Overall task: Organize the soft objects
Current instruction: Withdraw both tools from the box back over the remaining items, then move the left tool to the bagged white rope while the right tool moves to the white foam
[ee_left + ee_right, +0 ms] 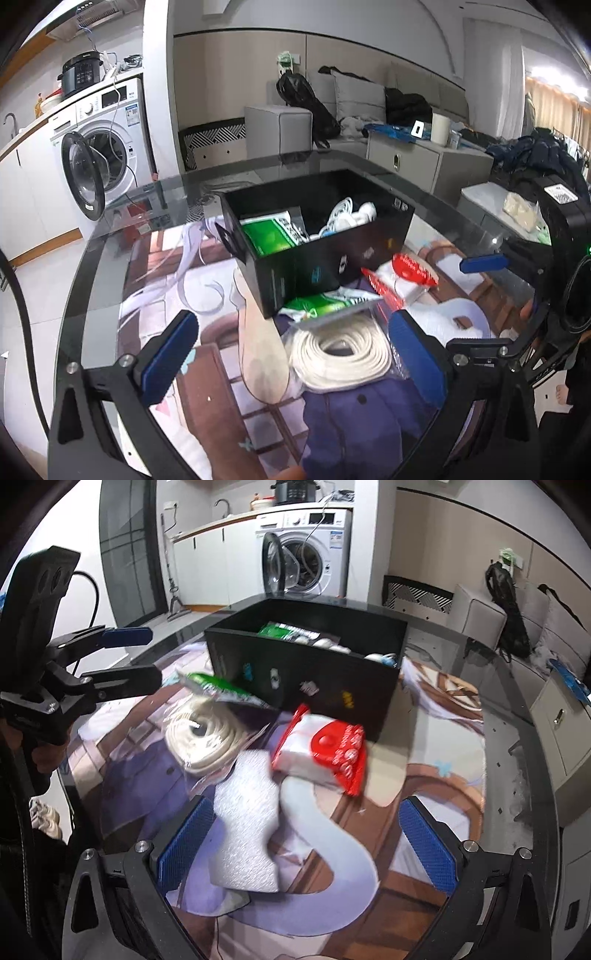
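White foam sheet (246, 834) lies nearest your right fingers (186, 843), flat on the printed mat (424, 775) that covers the glass surface (92, 280). Judged light and floppy; take it by an edge or pinch it mid-sheet, since it will likely fold.

Coiled white cord in clear wrap (340, 352) sits between your left fingers (415, 354), below them on the mat; no contact visible. Wrap looks slippery, coil soft but springy: grip across the coil body, not the loose film.

Red wipes pack (325, 747) leans at the foot of the black box (306, 672); pliable, probably the heaviest item, so grip across its middle. Green packet (221, 688) lies against the box wall, partly over the coil.

Box already holds a green pack and white cables.

Right gripper (303, 838): spread wide, empty, foam just ahead. Left gripper (291, 350): spread wide, empty, straddling the coil from above.
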`<state>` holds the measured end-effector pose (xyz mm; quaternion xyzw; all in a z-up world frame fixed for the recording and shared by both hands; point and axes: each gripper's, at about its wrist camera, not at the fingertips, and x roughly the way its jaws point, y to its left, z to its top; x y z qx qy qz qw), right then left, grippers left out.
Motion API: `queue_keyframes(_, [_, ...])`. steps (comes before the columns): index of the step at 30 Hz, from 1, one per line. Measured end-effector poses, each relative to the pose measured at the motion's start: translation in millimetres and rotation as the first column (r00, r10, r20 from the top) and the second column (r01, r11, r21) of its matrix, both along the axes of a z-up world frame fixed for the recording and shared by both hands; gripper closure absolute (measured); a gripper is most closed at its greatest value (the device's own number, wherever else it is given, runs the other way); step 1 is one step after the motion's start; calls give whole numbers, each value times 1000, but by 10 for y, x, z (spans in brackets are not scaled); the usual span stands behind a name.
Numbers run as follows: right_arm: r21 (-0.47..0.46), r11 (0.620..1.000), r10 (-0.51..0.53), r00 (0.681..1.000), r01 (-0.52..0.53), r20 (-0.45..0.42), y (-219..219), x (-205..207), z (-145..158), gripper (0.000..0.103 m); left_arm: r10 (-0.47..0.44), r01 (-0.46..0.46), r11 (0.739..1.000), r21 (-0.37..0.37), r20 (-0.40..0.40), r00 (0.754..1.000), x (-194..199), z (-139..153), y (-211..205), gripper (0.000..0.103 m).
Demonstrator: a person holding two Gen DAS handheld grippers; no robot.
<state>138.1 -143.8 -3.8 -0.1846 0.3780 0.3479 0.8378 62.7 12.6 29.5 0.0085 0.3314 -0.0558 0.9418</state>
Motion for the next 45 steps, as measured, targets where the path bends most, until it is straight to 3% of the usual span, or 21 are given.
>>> queue_keyframes(13, [-78,996,30,999,-32,-25,-92,9,-132,1,-49,50,999,18,-66,997,58,-148,-59,0])
queue_keyframes(21, [-98,991,-92,996,89,-21,-429,238,-143,1,-58,60,998,23,-83,995,77,-194,-72,0])
queue_keyframes(25, [-103,970,-222,975,221,4,-603,416,-161,1,-59,61,998,26,-87,994,79,-205,-78,0])
queue_keyframes(27, [-79,968,-241,971,239,-10,-666,456,-143,1,-61,64,998,28,-87,994,76,-205,-82,0])
queue_keyframes(36, [16,999,-48,998,49,-48,-527,240,-35,1,-67,69,997,25,-94,993,77,-215,-72,0])
queue_keyframes(45, [14,1000,4,997,-3,-81,-187,161,-152,1,-80,82,996,19,-107,991,85,-237,-78,0])
